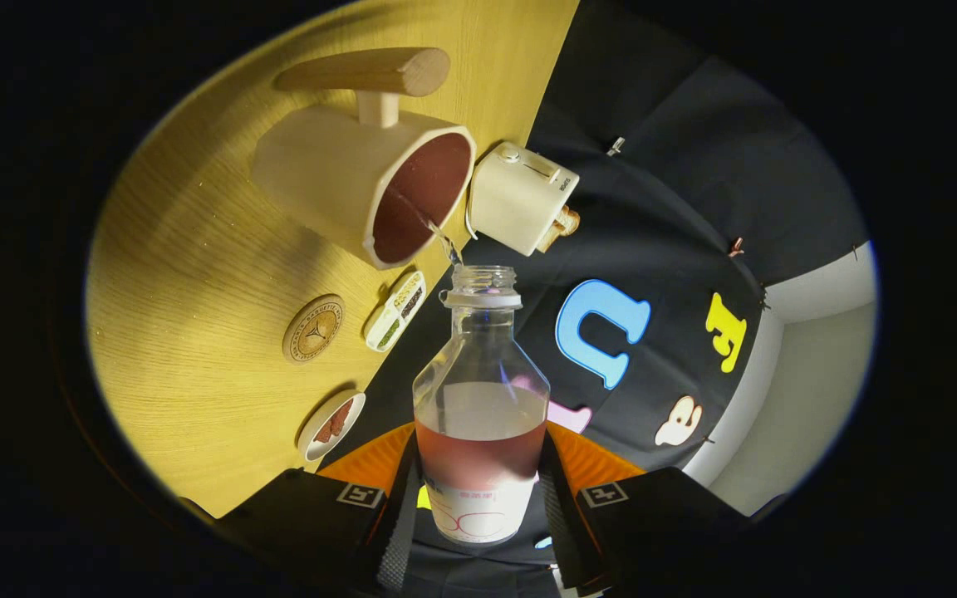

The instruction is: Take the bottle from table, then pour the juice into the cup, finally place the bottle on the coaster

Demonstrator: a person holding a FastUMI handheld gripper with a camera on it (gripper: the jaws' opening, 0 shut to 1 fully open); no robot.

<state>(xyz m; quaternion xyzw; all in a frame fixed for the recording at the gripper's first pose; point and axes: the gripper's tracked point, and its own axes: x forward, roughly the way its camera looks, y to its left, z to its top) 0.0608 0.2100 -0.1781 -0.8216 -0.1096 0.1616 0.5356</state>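
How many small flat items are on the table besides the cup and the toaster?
3. The round coaster lies below the cup; an oblong packet sits beside it, nearer the bottle held in the jaws; a small dish lies by the fingers. Others may be hidden.

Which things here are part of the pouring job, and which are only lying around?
Job: bottle, held between the gripper fingers, pouring; cup; coaster.
Lying about: toaster; small packet; small dish.

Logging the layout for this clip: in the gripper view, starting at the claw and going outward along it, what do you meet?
Claw shut on the bottle → bottle mouth → thin stream of juice → cup → cup handle.
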